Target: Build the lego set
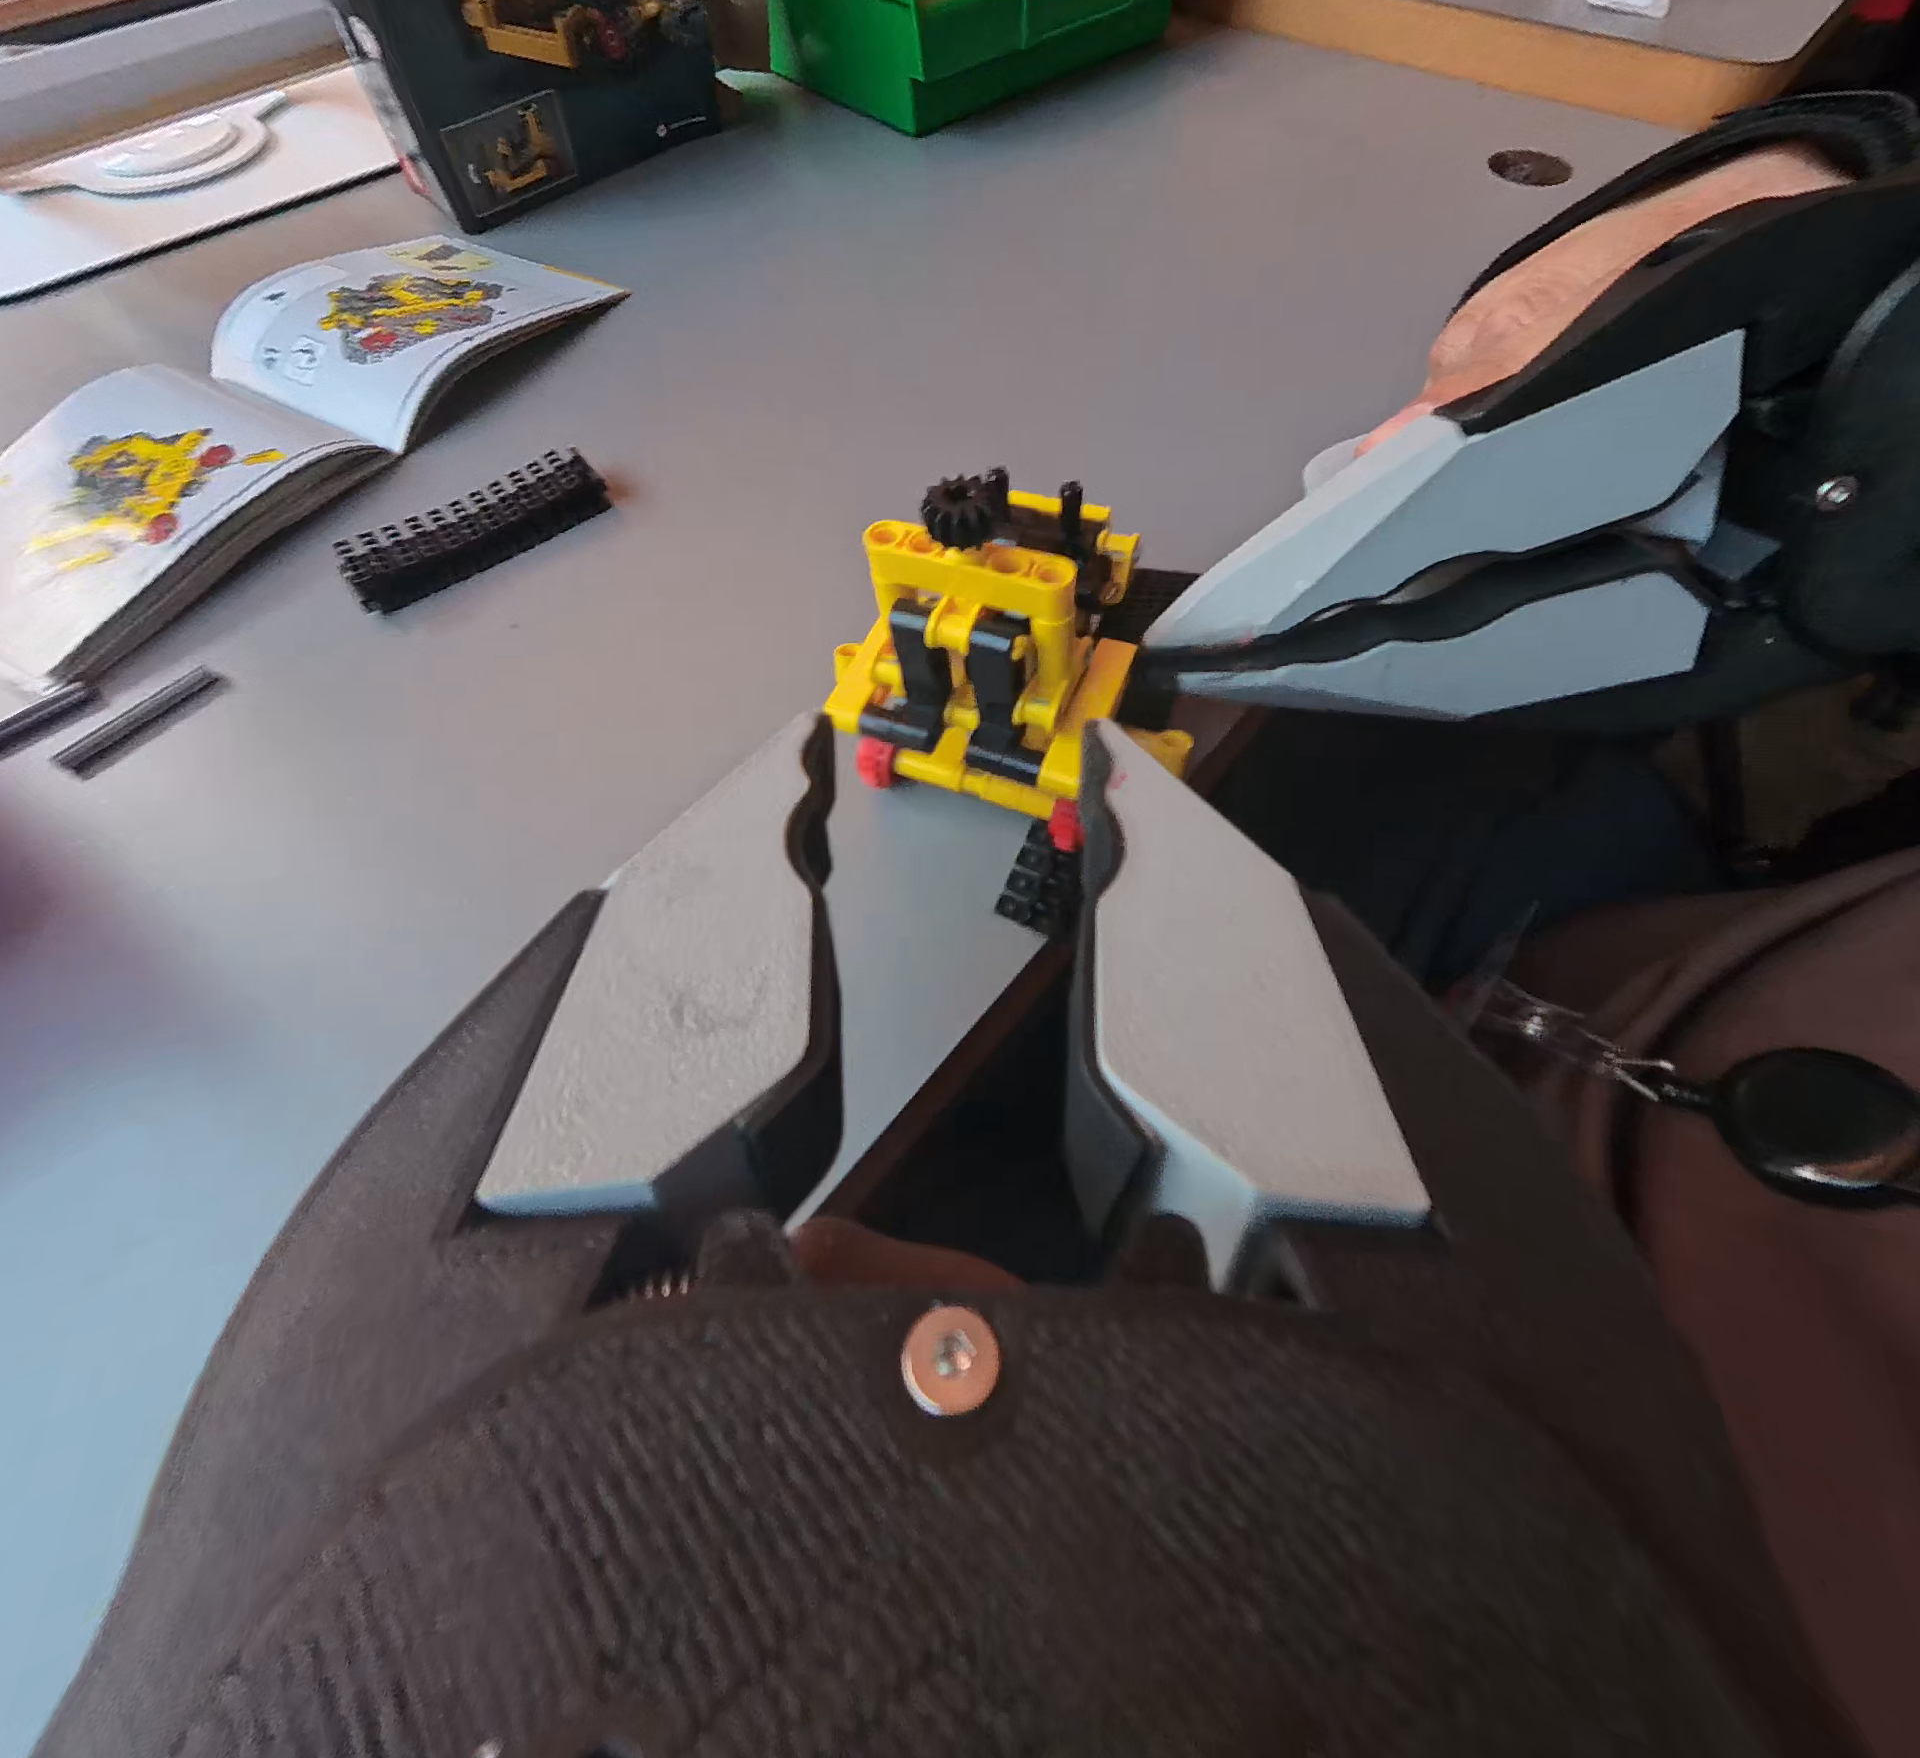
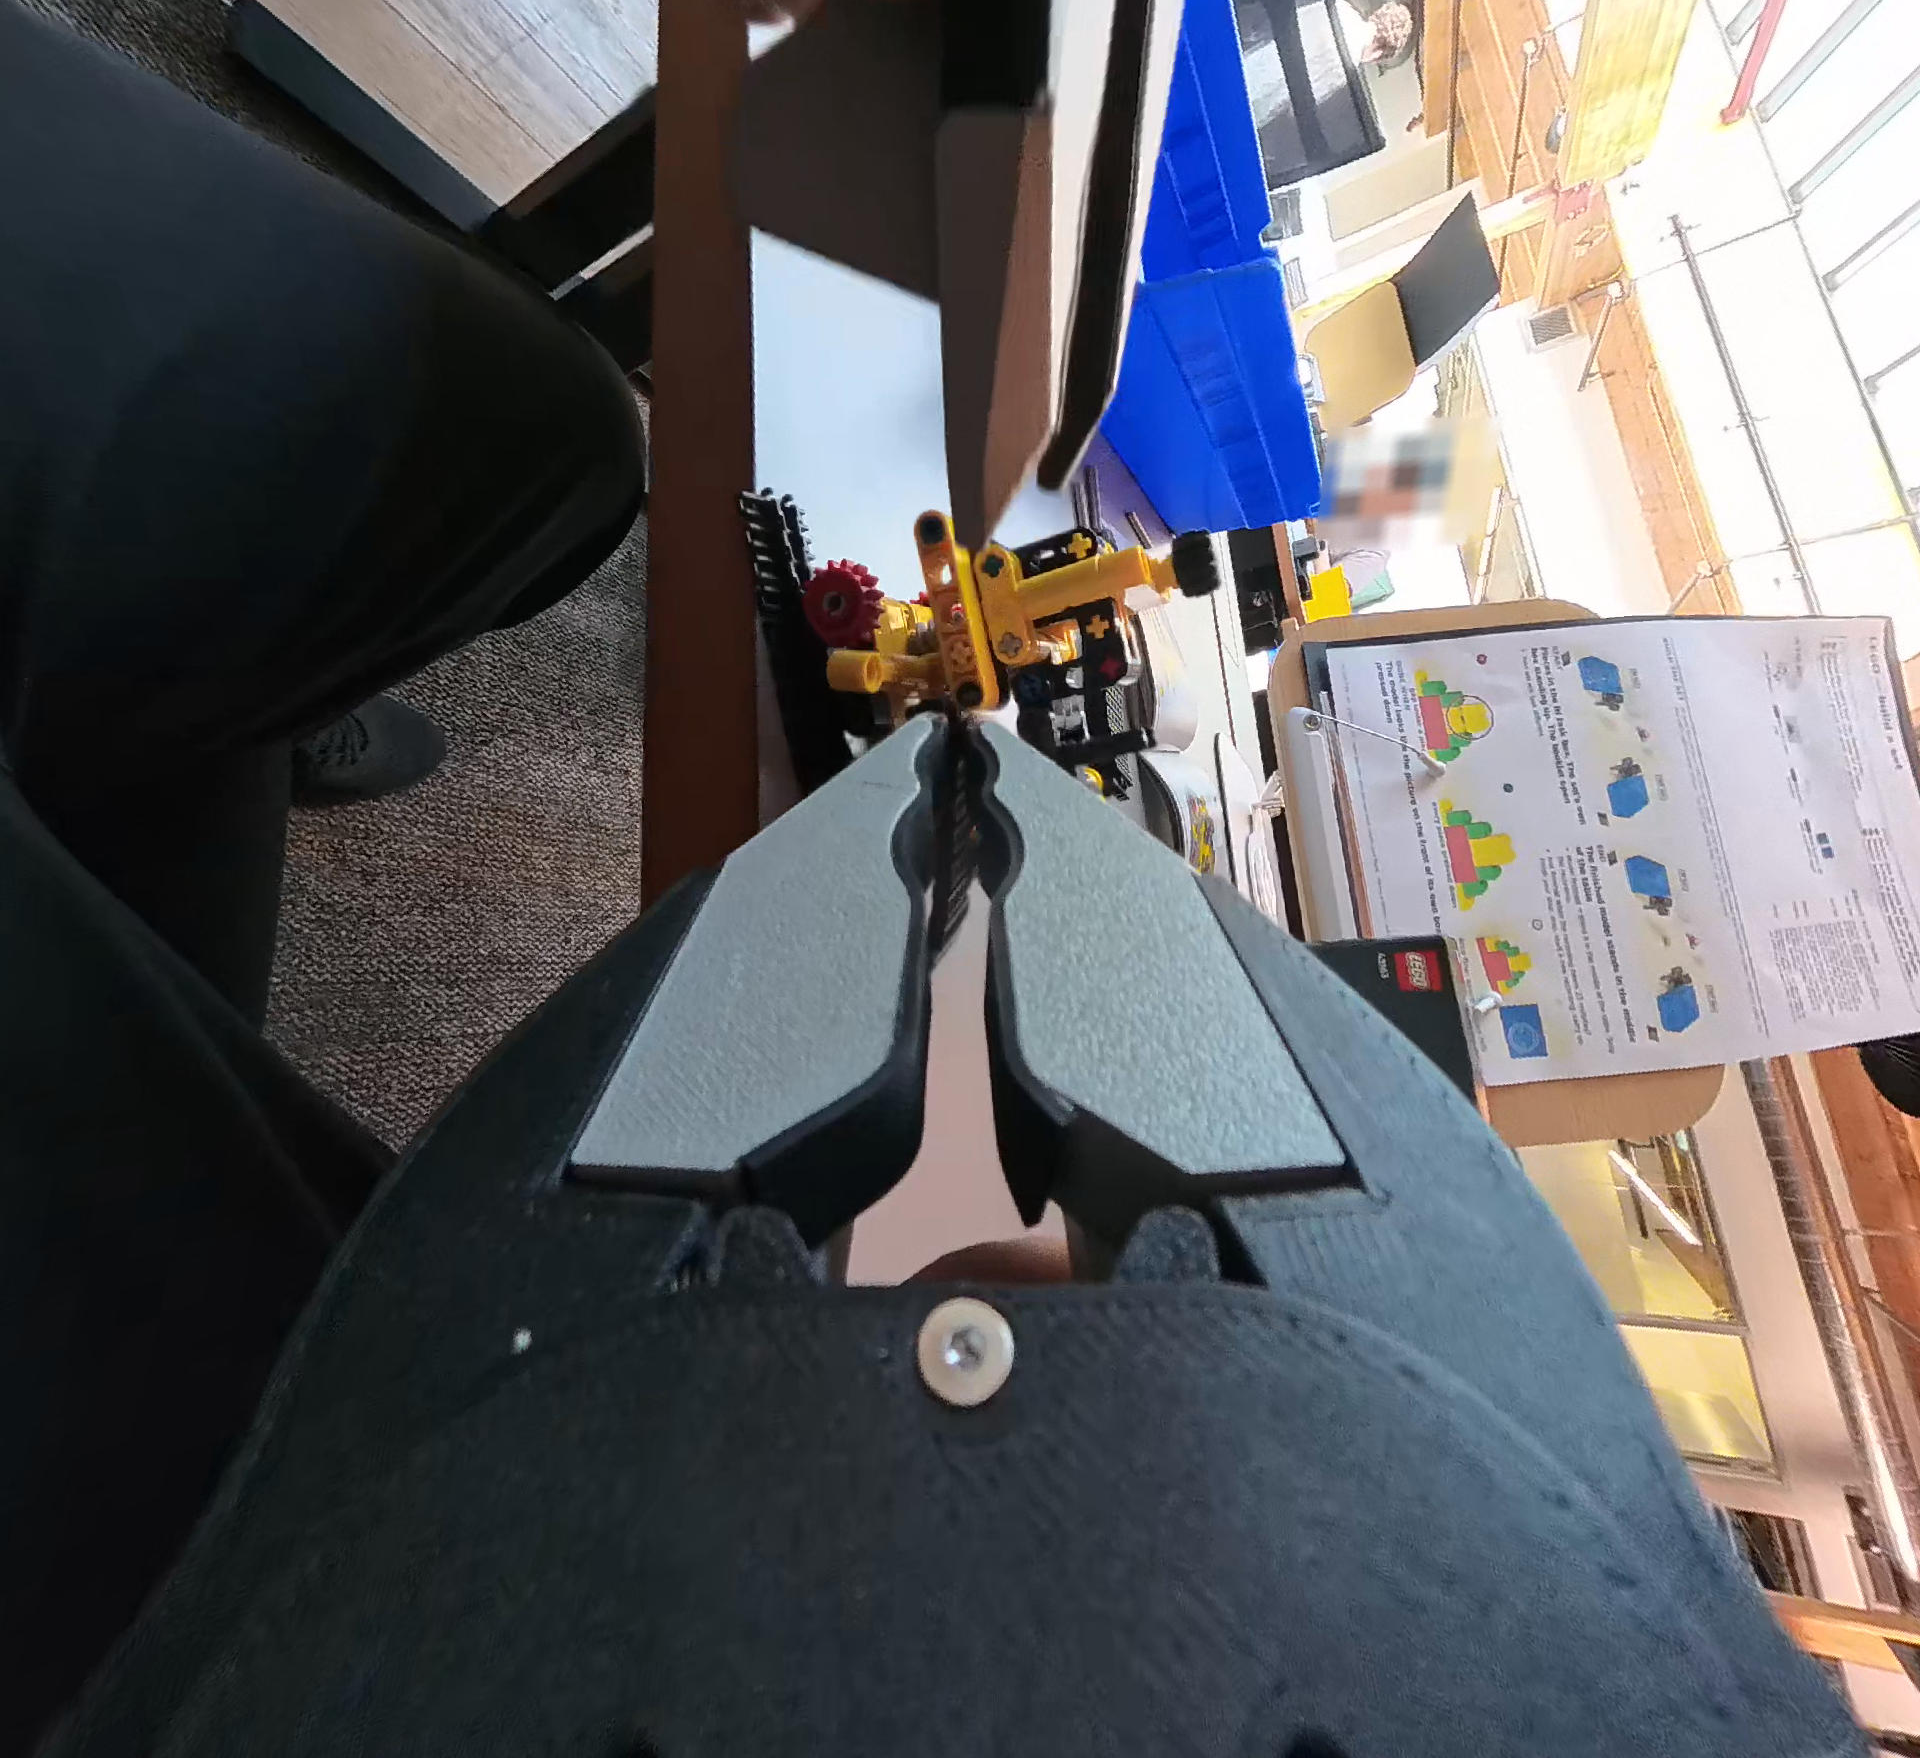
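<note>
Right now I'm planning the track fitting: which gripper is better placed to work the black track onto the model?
Probably the right gripper: it already pinches the black track against the yellow model; the left gripper is open and empty.

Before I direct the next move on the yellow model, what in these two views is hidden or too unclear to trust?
- Left wrist view: the model's right side, where the black track strip meets it, is hidden by the right tongs.
- Left wrist view: the model's near base is covered by the left tongs.
- Left wrist view: the booklet pages are blurred.
- Right wrist view: most of the strip is hidden inside the shut tongs.
</note>
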Demonstrator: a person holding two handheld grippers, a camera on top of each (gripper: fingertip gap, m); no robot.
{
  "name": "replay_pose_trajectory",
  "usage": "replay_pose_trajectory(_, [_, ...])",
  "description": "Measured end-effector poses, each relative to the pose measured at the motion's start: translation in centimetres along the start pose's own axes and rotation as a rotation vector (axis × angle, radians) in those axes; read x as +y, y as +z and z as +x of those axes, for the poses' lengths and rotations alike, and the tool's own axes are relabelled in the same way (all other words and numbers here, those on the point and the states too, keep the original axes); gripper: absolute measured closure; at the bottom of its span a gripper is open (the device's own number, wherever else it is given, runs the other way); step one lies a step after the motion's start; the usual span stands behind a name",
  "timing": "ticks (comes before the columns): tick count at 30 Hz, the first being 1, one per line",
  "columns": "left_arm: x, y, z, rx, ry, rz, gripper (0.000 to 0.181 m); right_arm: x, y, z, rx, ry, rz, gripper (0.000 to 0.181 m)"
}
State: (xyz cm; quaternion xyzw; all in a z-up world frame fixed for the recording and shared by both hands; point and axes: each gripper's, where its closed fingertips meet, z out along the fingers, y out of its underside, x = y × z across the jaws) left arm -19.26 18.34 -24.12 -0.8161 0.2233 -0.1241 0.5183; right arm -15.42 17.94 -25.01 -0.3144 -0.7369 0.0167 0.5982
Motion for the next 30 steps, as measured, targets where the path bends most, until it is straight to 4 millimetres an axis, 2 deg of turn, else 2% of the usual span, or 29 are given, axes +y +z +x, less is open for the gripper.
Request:
replay_pose_trajectory(2, [-0.3, -1.0, -0.4, 0.024, 0.011, 0.022, 0.134, 0.2, -0.2, 0.1, -0.003, 0.017, 0.0, 0.181])
replay_pose_trajectory(4, [-0.2, -1.5, -0.3, 0.092, 0.031, 0.012, 0.122, 0.2, -0.3, 0.2, -0.003, 0.026, 0.004, 0.181])
replay_pose_trajectory(8, [0.3, -0.1, -1.2, 0.174, 0.068, -0.035, 0.111, -0.1, -0.2, 0.1, -0.006, 0.03, 0.008, 0.181])
replay_pose_trajectory(11, [0.3, 0.8, 0.8, 0.356, 0.049, -0.051, 0.114, -0.1, -0.1, -0.1, -0.016, 0.029, 0.009, 0.181])
replay_pose_trajectory(14, [0.4, 1.7, 1.1, 0.388, 0.057, -0.078, 0.122, 0.2, -0.1, -0.5, -0.032, 0.034, 0.009, 0.181])
replay_pose_trajectory(30, [0.1, 2.2, 1.2, 0.124, -0.007, -0.011, 0.125, 0.5, -0.6, -0.4, -0.071, 0.091, 0.029, 0.181])
